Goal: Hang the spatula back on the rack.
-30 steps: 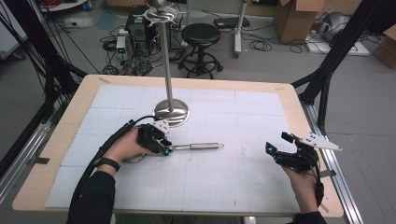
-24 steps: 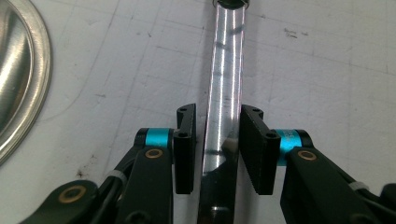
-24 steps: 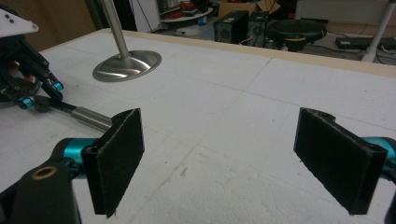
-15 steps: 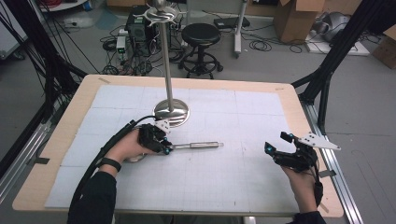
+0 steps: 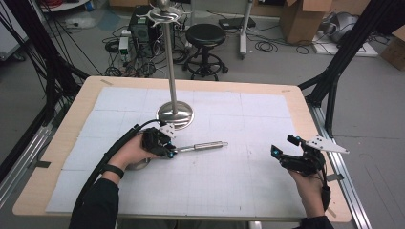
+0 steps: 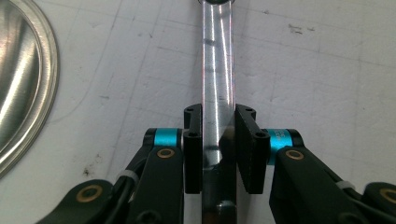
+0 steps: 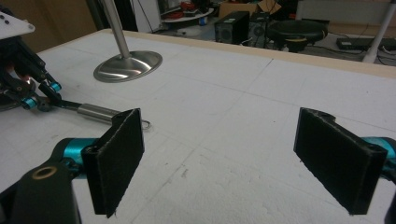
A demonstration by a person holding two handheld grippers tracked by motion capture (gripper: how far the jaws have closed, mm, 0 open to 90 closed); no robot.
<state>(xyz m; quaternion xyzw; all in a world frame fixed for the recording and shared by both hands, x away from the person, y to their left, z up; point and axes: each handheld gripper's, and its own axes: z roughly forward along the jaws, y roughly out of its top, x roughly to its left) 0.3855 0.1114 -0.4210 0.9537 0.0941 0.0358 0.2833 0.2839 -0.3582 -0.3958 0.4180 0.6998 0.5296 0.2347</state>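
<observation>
White-padded tabletop. Metal rod flat at 5 o'clock of stand base, left gripper fingers just closing on it; right gripper fingers apart. End-grip: may pivot, slip.

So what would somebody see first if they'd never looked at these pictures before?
Probably the tall shiny metal stand with its round base standing on the white gridded table mat. Just in front of it, the left claw has been closing its black pads around a shiny metal rod lying flat on the mat. Over at the right, the right claw hangs wide open over the mat.
</observation>
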